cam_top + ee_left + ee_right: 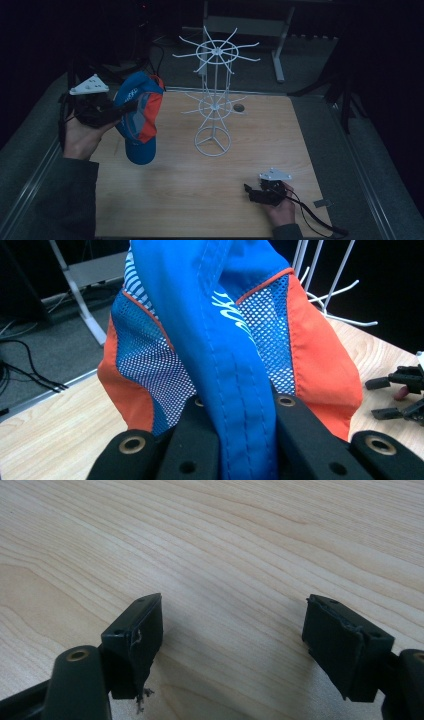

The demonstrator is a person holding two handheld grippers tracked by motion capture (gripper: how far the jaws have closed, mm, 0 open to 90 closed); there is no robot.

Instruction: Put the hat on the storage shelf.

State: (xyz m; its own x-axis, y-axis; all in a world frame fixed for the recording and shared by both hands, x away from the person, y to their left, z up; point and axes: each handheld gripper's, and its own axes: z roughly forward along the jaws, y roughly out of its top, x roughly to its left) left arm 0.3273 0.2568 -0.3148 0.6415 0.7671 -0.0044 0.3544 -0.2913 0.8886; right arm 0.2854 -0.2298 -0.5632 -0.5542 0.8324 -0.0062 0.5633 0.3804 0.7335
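Hanging clear of the table, a blue-and-orange cap is being pinched by the closed left gripper, seemingly for hooking onto the white wire rack. The right gripper is being rested spread wide, empty.

Light wood-grain tabletop, one white wire rack stood on it.

The rack is seen upright near the far middle of the tabletop, its ring base resting flat on the wood, with two tiers of spoked arms above. A small dark round hole is seen in the tabletop just right of the rack, near the far edge. The tabletop is bordered by grey floor. Pale, fine grain is shown close up in the right gripper view.
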